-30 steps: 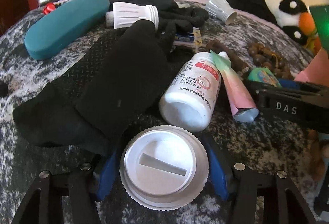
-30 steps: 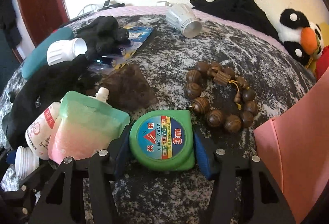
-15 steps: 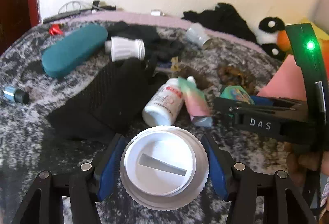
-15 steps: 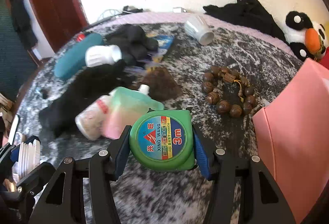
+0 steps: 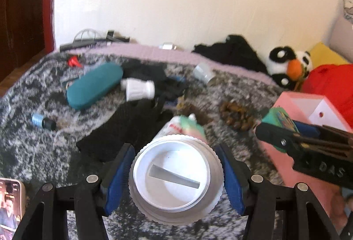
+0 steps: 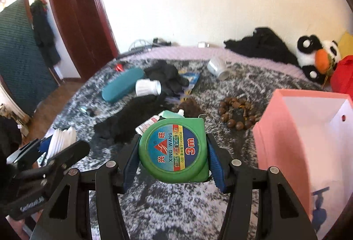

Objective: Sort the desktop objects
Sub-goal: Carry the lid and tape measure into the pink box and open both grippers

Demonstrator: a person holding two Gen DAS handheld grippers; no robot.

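Observation:
My left gripper [image 5: 176, 176] is shut on a white ribbed lamp base [image 5: 175, 179], held above the grey mottled tabletop [image 5: 28, 151]. My right gripper [image 6: 172, 151] is shut on a green 3m tape measure [image 6: 174, 149], lifted beside the open pink box [image 6: 284, 147]. In the left wrist view the right gripper [image 5: 278, 136] shows at the right with the tape measure [image 5: 280, 118] before the pink box [image 5: 308, 105]. In the right wrist view the left gripper [image 6: 55, 145] carries the white lamp base [image 6: 61, 140] at lower left.
On the table lie a teal glasses case [image 6: 122, 84], black gloves [image 6: 132, 118], a white bulb base [image 6: 147, 88], a pill bottle [image 6: 146, 125], a green pouch [image 6: 171, 114], wooden beads [image 6: 236, 113], a silver cup [image 6: 217, 68] and a plush penguin [image 6: 317, 57]. A phone [image 5: 10, 204] lies at lower left.
Both grippers have risen and drawn back from the table with their objects; the items below look smaller. The pink box's open inside has come into view at the right.

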